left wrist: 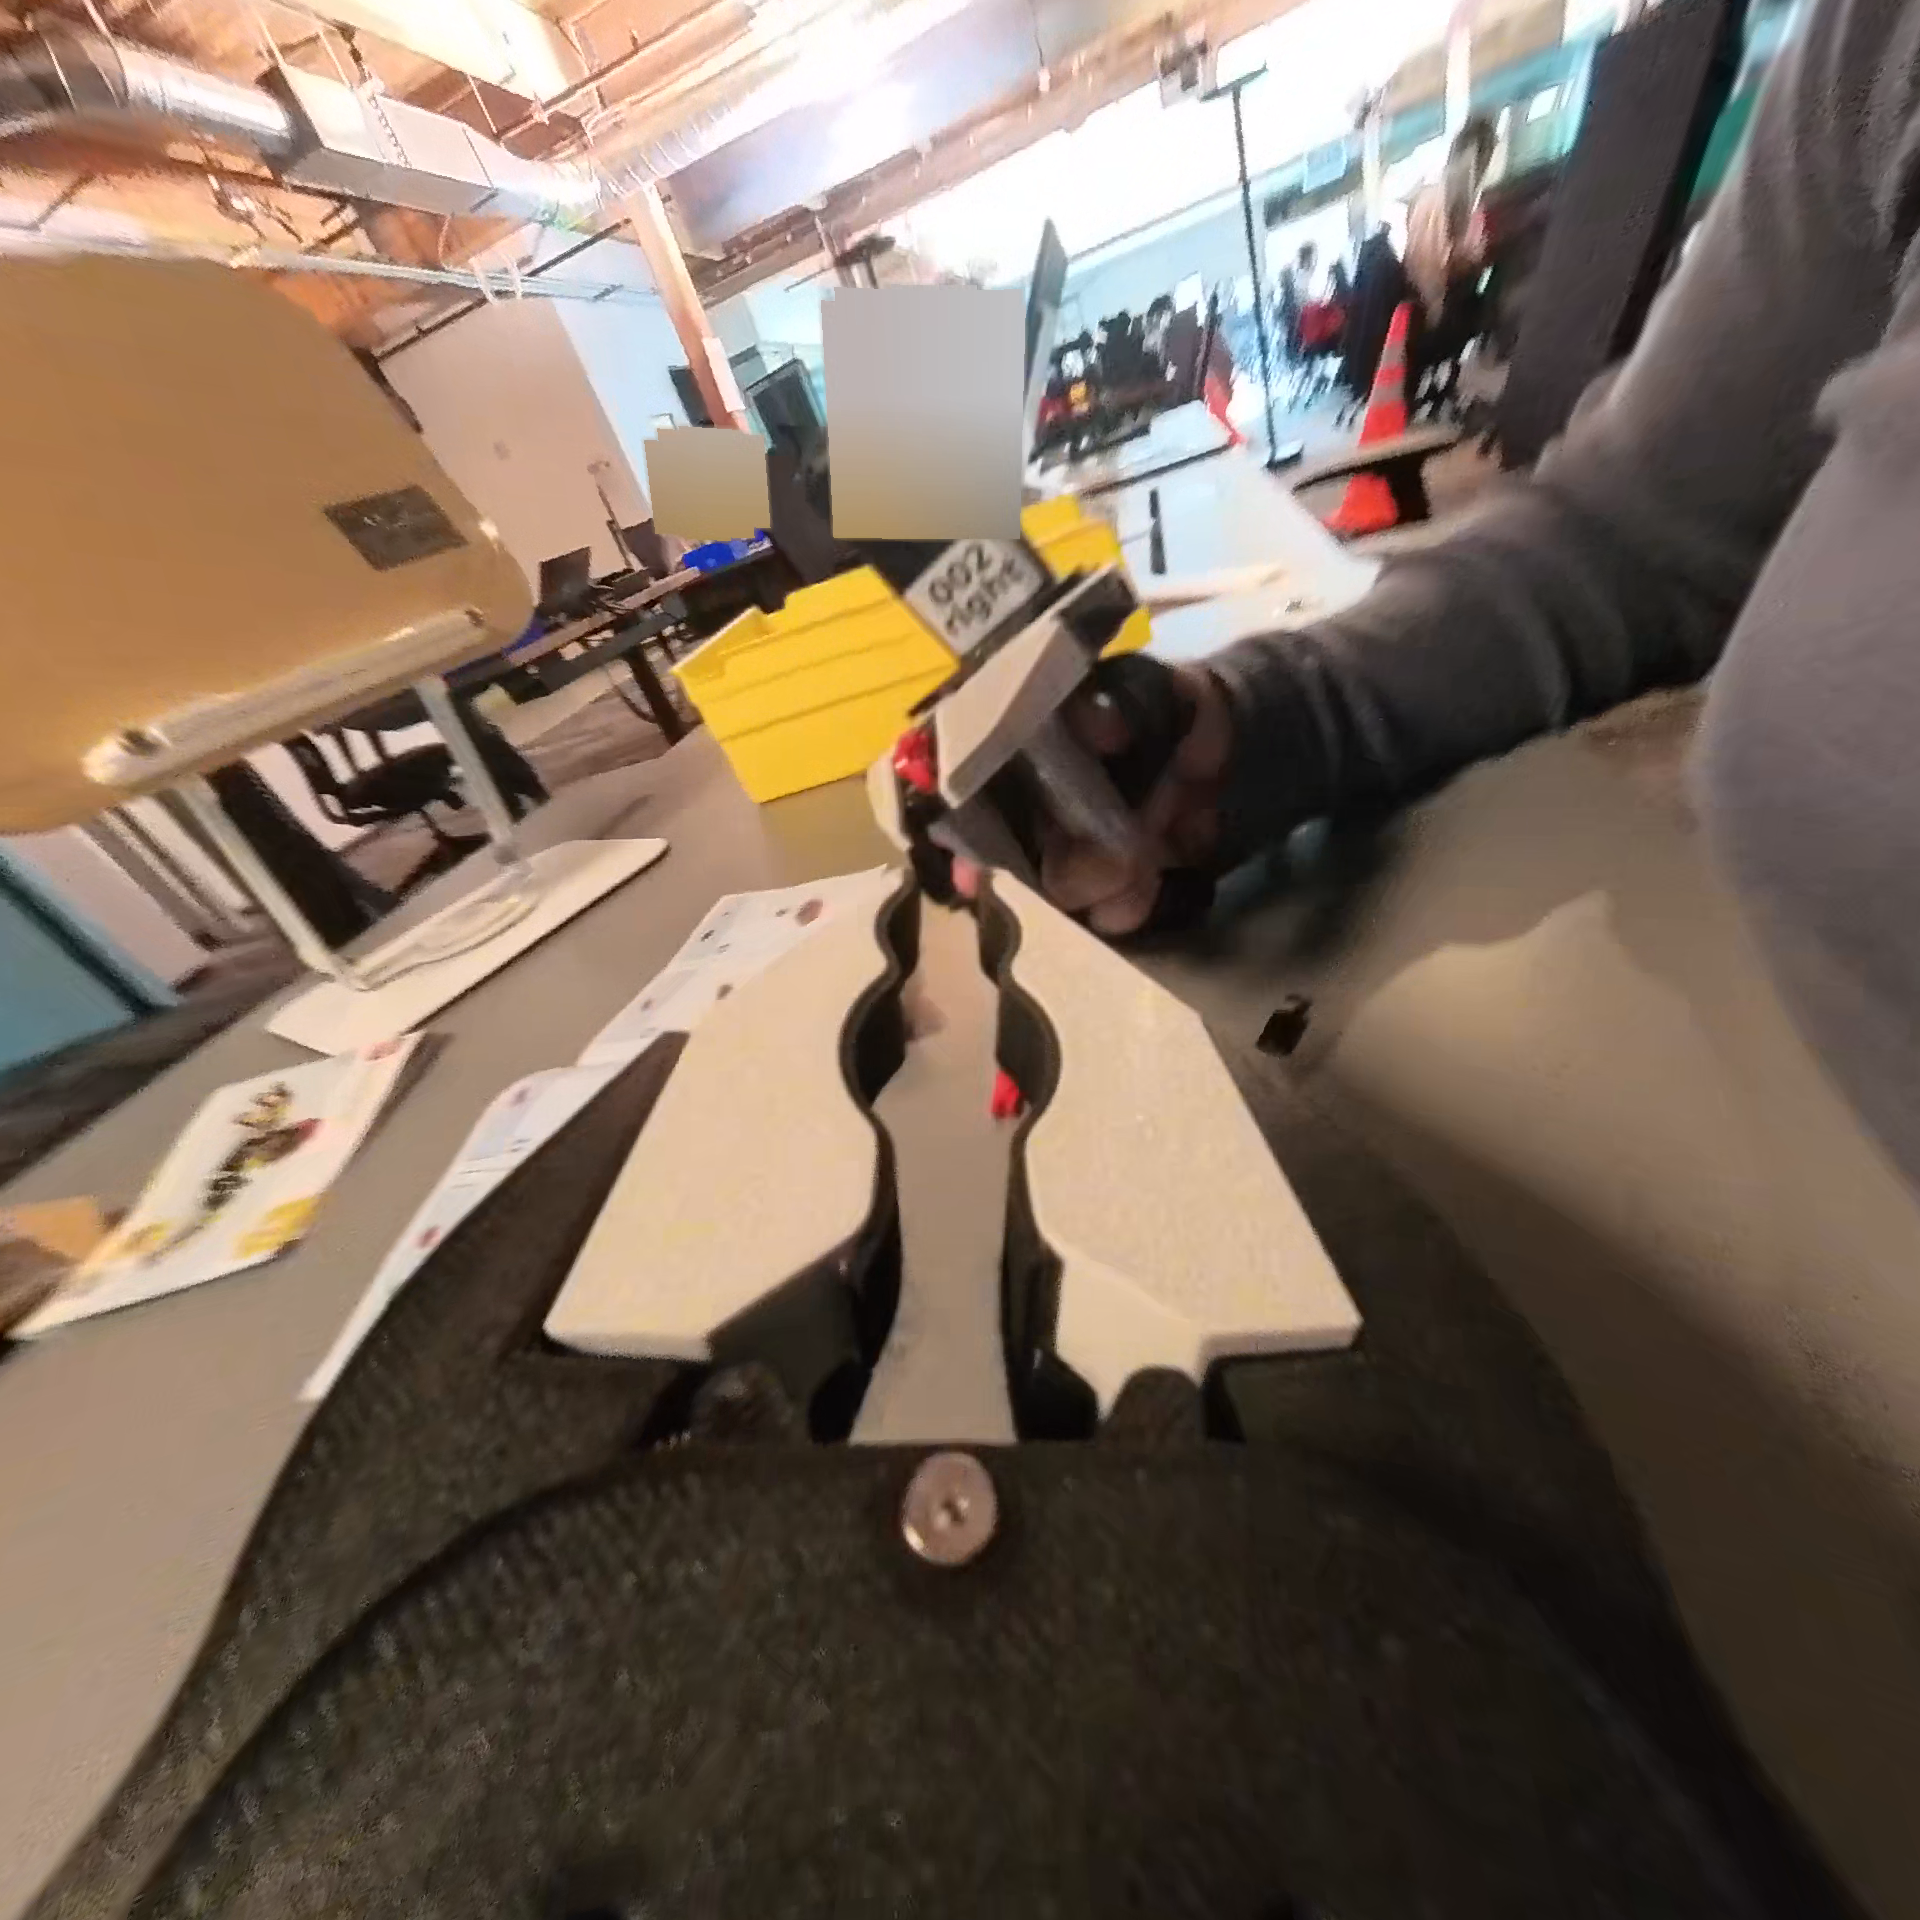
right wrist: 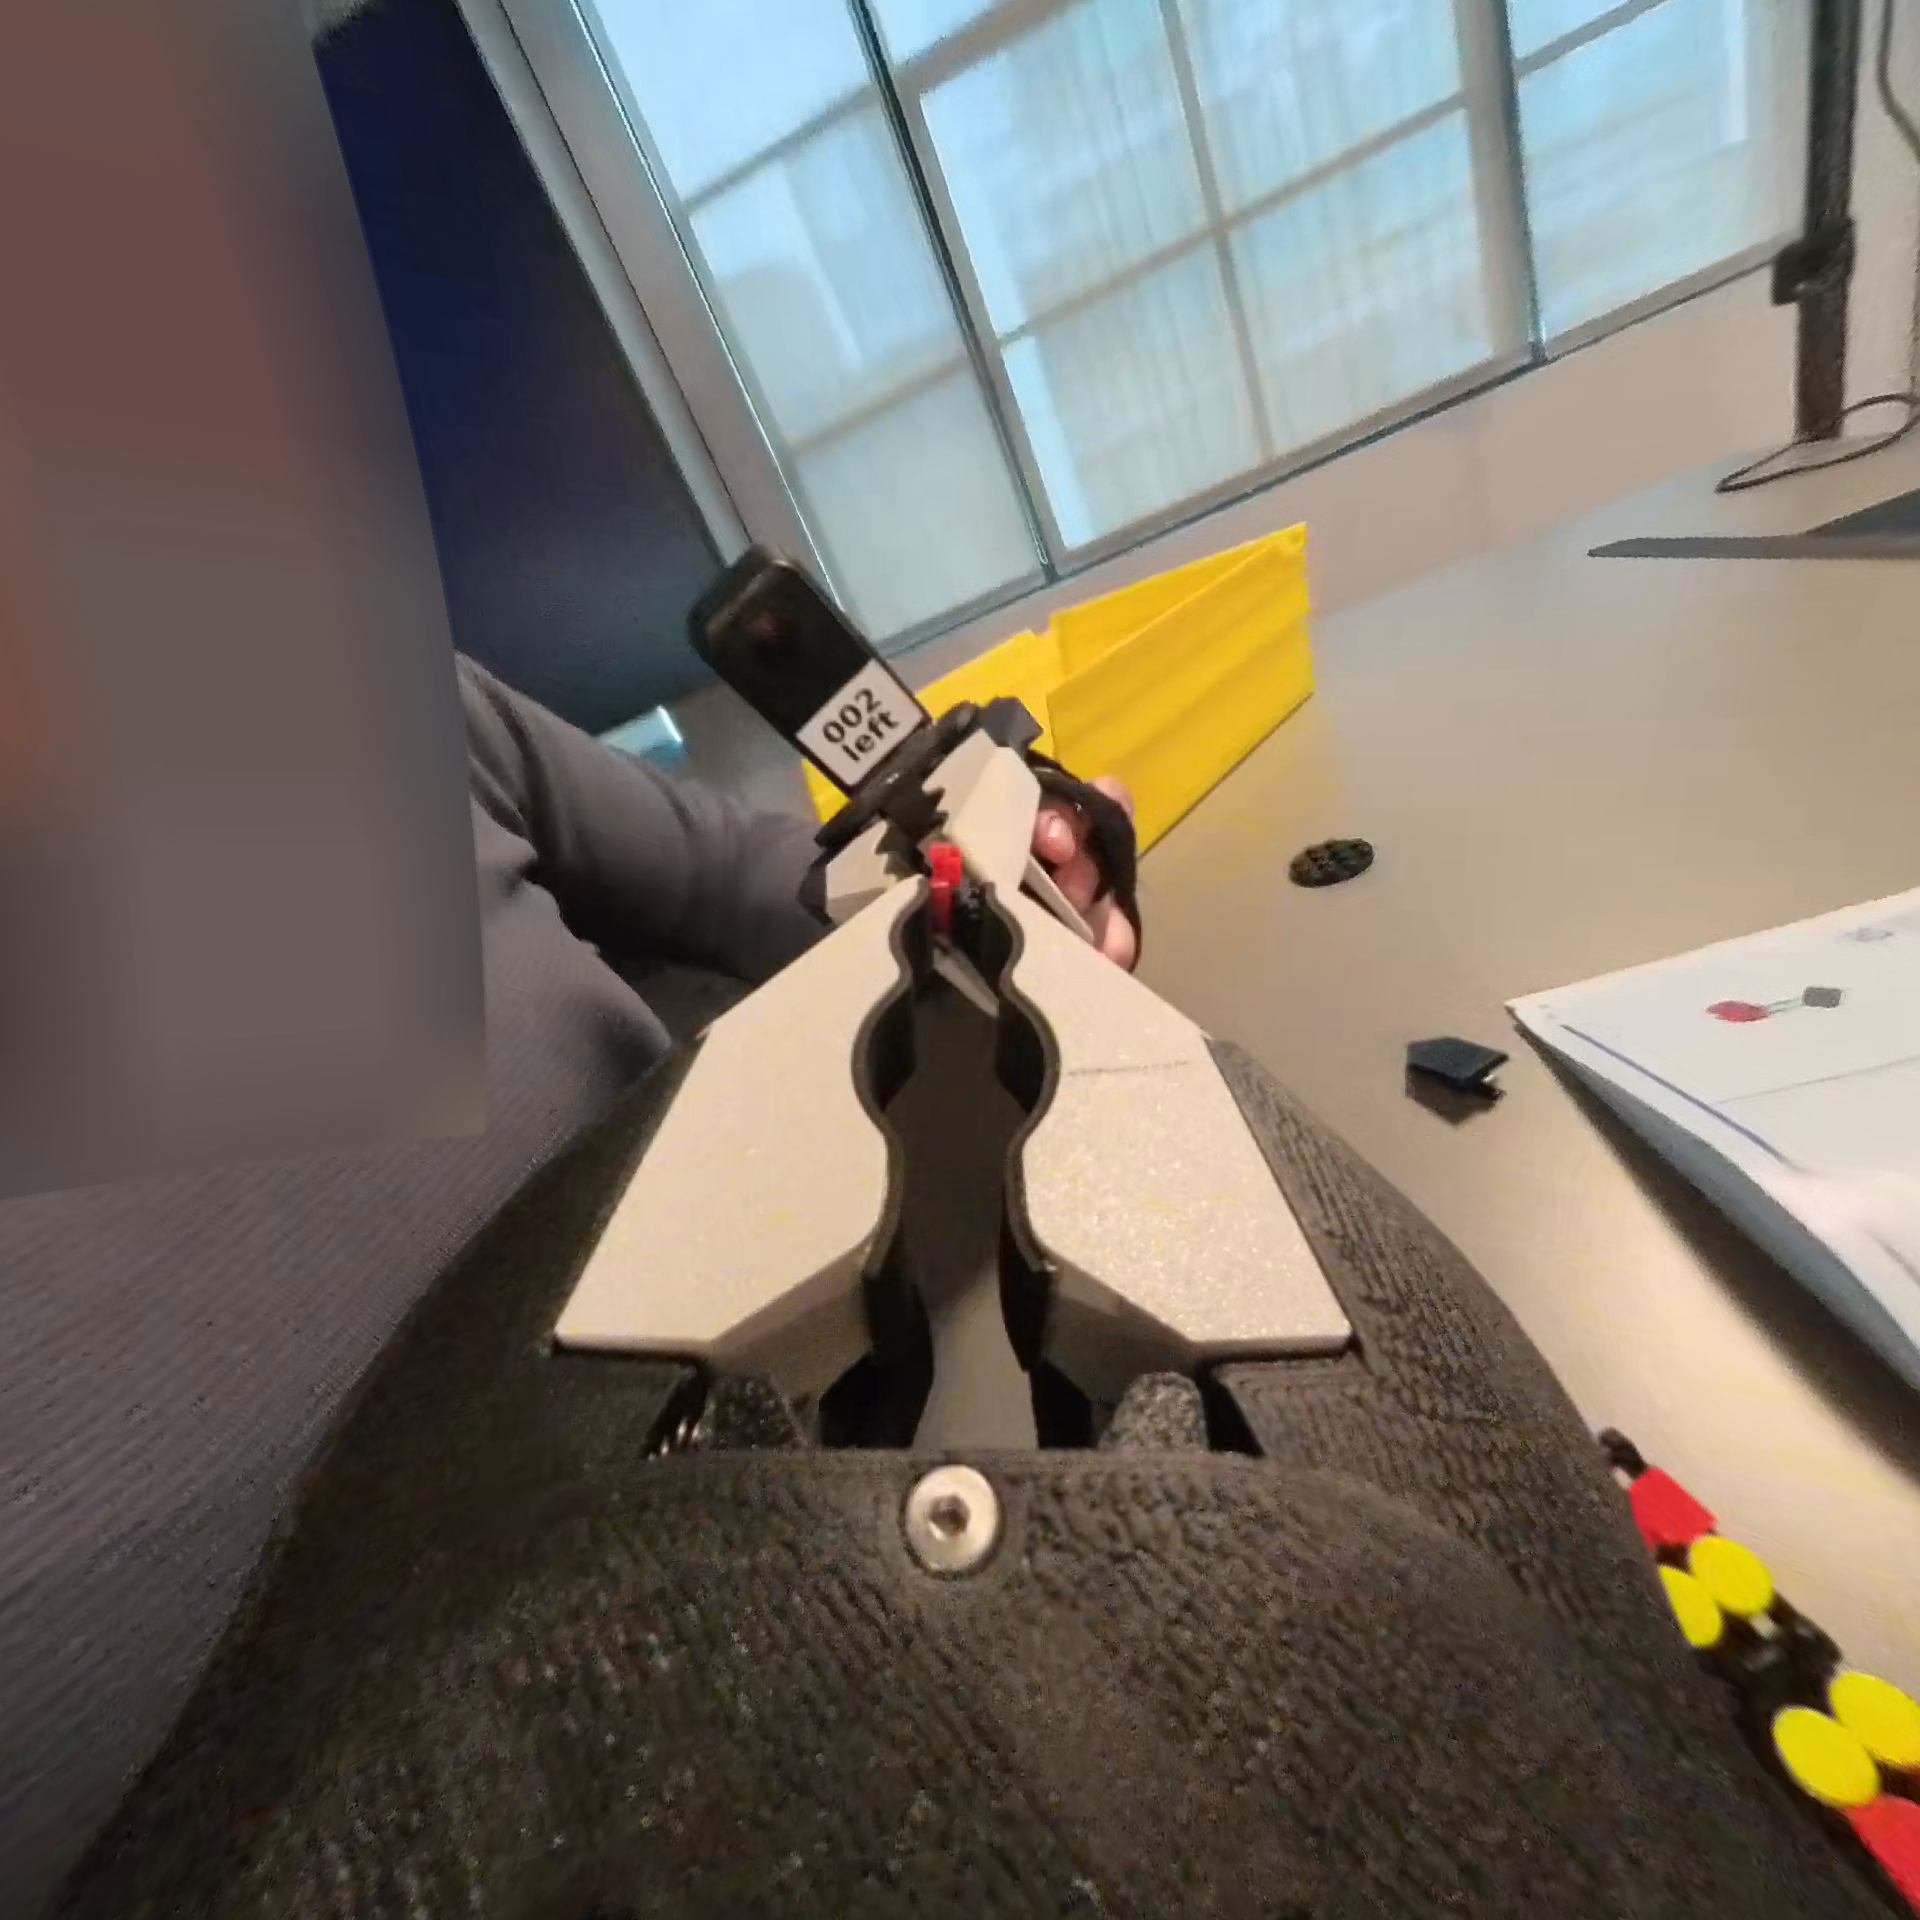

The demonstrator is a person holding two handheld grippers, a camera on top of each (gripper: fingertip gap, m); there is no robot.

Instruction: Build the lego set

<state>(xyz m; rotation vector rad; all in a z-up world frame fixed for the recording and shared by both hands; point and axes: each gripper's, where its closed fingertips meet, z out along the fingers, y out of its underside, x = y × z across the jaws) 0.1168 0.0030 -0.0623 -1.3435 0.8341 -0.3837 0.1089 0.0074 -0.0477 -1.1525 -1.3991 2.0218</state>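
Desk [right wrist: 1558,727], grey, is carrying everything listed below. Yellow bins [left wrist: 821,675] are standing at its far side, an open-fronted one [right wrist: 1174,665] showing behind my left gripper in the right wrist view. Instruction sheets [left wrist: 499,1132] are lying under and beside my left gripper, with a printed booklet [left wrist: 229,1174] further left; another sheet [right wrist: 1745,1070] is lying to the right of my right gripper.

My left gripper [left wrist: 948,914] and my right gripper [right wrist: 948,914] are meeting tip to tip above the desk, each pointing at the other. My right gripper's jaws are nearly closed and pinching a small red piece [right wrist: 943,885] with a black part against it. My left gripper's jaws are standing a little apart along their length; whether its tips are clamping anything I cannot tell, as blur is hiding the contact. My hand [left wrist: 1132,821] is wrapping the right gripper's handle.

Partly built lego model [right wrist: 1787,1704], in black, yellow and red, is lying at the right gripper's near right. Loose pieces are resting on the desk: a black round piece [right wrist: 1331,860], a black flat piece [right wrist: 1455,1060], and a small red piece [left wrist: 1004,1091] seen between my left gripper's fingers.
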